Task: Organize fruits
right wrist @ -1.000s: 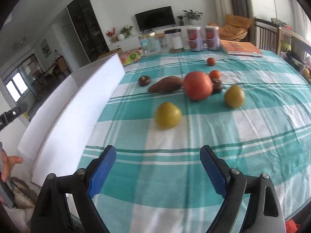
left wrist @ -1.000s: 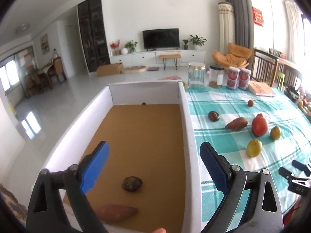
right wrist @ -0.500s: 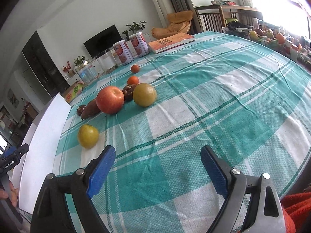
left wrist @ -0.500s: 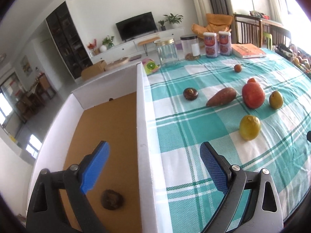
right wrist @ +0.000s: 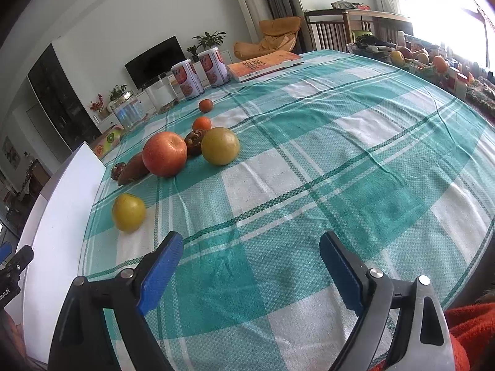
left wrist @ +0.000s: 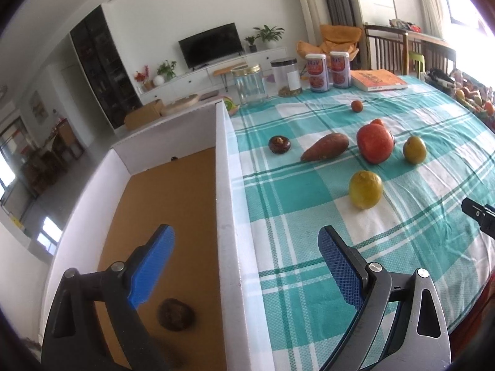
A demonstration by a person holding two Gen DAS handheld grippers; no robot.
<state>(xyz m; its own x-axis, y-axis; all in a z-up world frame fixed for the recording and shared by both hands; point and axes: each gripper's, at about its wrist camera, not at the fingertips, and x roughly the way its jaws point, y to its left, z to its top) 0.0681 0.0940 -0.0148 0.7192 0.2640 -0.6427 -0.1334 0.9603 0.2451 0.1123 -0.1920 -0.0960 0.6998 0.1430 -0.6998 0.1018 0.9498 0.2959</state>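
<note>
A white box (left wrist: 227, 204) with a brown floor stands at the table's left edge, a dark round fruit (left wrist: 175, 314) lying in it. On the checked cloth lie a yellow fruit (left wrist: 365, 189) (right wrist: 128, 212), a red apple (left wrist: 375, 143) (right wrist: 164, 153), a sweet potato (left wrist: 324, 146), a dark round fruit (left wrist: 279, 144), a greenish pear (left wrist: 414, 150) (right wrist: 220, 146) and small oranges (right wrist: 201, 123). My left gripper (left wrist: 247, 256) is open, straddling the box's right wall. My right gripper (right wrist: 249, 261) is open over bare cloth, short of the yellow fruit.
Two cans (left wrist: 328, 71), glass jars (left wrist: 250, 84) and an orange book (left wrist: 379, 79) stand at the table's far end. More fruit and clutter line the right edge (right wrist: 414, 58). The right gripper's tip (left wrist: 478, 215) shows at the left view's right edge.
The left gripper has swung right from over the box interior to over its right wall. The right gripper has rolled and shifted right, so the fruits now lie to its upper left.
</note>
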